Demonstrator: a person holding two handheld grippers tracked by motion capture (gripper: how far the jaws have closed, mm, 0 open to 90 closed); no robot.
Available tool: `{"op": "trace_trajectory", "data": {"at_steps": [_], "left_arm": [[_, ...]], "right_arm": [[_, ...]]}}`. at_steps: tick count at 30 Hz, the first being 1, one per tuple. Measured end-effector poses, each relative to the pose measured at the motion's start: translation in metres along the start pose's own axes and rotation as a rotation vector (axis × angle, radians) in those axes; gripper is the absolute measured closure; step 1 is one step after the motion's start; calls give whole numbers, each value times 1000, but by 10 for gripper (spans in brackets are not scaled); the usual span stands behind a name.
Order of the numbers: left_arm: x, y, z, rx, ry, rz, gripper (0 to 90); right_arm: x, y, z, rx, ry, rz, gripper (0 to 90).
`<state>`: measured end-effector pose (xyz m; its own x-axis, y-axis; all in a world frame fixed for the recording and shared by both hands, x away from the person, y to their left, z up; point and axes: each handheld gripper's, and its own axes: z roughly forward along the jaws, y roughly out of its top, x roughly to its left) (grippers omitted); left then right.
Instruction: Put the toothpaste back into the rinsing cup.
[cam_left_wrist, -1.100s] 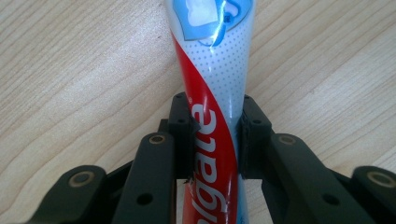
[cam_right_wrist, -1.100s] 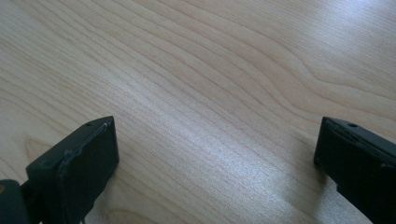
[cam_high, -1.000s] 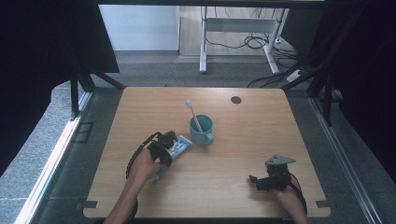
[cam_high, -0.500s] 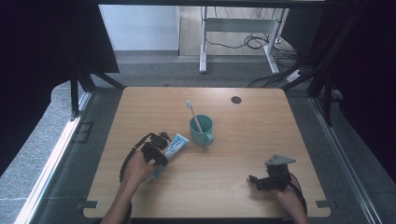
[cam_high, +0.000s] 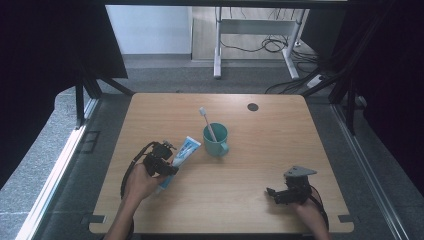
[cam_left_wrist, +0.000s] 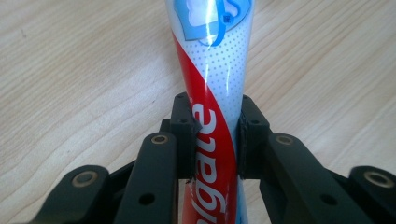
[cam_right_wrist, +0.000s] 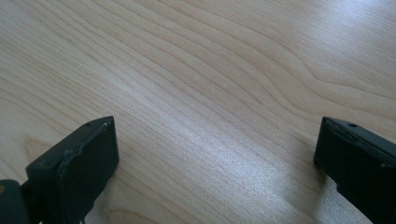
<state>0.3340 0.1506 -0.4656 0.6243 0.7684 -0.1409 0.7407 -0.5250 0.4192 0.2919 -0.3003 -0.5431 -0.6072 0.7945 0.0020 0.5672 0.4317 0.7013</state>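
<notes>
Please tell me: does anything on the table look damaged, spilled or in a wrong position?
Nothing stands out. The toothbrush leans in the green mug, which stands upright. The left gripper is shut on the toothpaste tube, which looks intact. The right gripper is open over bare table. No spill is visible.

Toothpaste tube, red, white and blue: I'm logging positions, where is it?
In the high view the toothpaste tube is clamped in the left gripper, left of the teal mug.

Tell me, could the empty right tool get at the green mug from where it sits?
Probably yes. The right tool rests open with nothing between its jaws, and bare table lies between it and the green mug. The left tool, holding the toothpaste tube, is on the mug's other side.
</notes>
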Motion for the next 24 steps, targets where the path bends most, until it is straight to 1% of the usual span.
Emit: {"op": "trace_trajectory", "data": {"at_steps": [2, 5, 6, 8, 10, 11, 12, 16, 17, 21, 24], "left_arm": [[0, -2, -5, -33, -12, 6, 733], [-1, -3, -12, -78, -15, 22, 732], [-2, -5, -16, -105, -18, 29, 733], [-3, -6, -19, -126, -25, 28, 732], [-3, -7, -23, -153, -35, 41, 732], [-4, -8, -25, -177, -40, 39, 732], [-4, -8, -27, -186, -39, 55, 732], [-6, -8, -32, -237, -40, 61, 732], [-7, -9, -33, -255, -46, 55, 732], [-7, -7, -37, -312, -47, 55, 732], [-7, -6, -39, -352, -46, 47, 733]], "right_arm": [[0, 0, 0, -1, -1, 0, 0], [0, 0, 0, -1, -1, 1, 0], [0, 0, 0, 0, -1, 1, 0], [0, 0, 0, -1, -1, 1, 0], [0, 0, 0, -1, -1, 0, 0], [0, 0, 0, -1, -2, 0, 0], [0, 0, 0, 0, 1, -1, 0], [0, 0, 0, 0, 0, 0, 0], [0, 0, 0, 0, -1, -1, 0], [0, 0, 0, -1, -2, -3, 0], [0, 0, 0, -3, -1, -3, 0]]}}
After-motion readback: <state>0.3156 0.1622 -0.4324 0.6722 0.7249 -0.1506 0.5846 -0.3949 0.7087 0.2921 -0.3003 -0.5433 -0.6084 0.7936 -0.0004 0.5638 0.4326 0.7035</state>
